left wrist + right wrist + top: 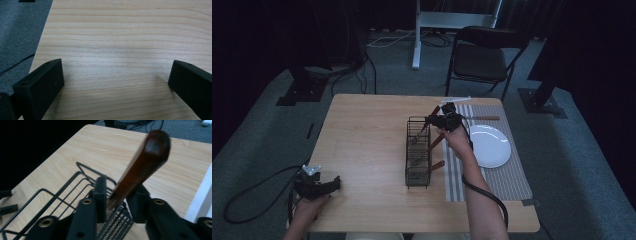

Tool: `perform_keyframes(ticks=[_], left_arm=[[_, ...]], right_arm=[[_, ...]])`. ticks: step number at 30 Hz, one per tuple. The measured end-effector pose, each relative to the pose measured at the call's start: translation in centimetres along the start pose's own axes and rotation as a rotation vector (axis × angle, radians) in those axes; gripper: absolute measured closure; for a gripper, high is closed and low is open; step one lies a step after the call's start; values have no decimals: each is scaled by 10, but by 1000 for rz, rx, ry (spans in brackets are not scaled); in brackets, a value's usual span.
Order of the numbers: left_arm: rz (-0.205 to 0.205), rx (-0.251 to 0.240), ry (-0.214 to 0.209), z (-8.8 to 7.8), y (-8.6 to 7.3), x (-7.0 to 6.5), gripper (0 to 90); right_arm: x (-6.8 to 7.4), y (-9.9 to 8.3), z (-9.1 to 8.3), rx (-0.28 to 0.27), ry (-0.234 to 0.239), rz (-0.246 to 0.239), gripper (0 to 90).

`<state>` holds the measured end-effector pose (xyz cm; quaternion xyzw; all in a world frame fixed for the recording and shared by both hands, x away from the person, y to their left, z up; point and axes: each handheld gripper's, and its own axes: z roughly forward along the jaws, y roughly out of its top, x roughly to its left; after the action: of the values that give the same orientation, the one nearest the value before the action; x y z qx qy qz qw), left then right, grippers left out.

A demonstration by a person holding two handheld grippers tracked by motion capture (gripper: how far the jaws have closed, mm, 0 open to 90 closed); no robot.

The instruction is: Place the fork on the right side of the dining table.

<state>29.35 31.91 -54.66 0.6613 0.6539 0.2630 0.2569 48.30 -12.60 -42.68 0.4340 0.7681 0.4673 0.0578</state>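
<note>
A black wire basket point(418, 160) stands at the middle of the wooden table point(362, 130). My right gripper point(432, 120) hovers over the basket's far end, shut on a utensil with a dark wooden handle point(140, 167). The handle rises tilted between the jaws, above the basket's rim point(79, 172); its lower end is hidden. Two more wooden-handled utensils point(436, 142) lean out of the basket's right side. My left gripper point(336, 183) rests near the table's front left corner, open, with bare wood between its fingers point(40, 87).
A striped placemat point(507, 175) lies to the right of the basket, with a white plate point(488, 145) on it and a wooden-handled knife point(484, 118) at its far end. A black chair point(482, 60) stands beyond the table. A cable point(257, 195) trails off the left edge.
</note>
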Motion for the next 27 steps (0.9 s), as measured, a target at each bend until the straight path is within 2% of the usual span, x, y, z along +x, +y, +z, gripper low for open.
perform_keyframes(ticks=[4, 6, 7, 11, 16, 27], left_arm=[[0, 0, 0, 0, 0, 0, 6], [0, 0, 0, 0, 0, 0, 6], [0, 0, 0, 0, 0, 0, 6], [-1, -1, 0, 0, 0, 0, 5], [0, 0, 0, 0, 0, 0, 6], [0, 0, 0, 0, 0, 0, 6]], right_arm=[[0, -2, -3, -10, 2, -8, 759], [2, -2, -7, -19, 52, -14, 796], [3, -2, -8, -23, 59, -17, 801], [6, 0, -9, -15, 63, -35, 804], [8, 0, -13, -26, 68, -33, 804], [12, 1, -34, -42, 74, -42, 804]])
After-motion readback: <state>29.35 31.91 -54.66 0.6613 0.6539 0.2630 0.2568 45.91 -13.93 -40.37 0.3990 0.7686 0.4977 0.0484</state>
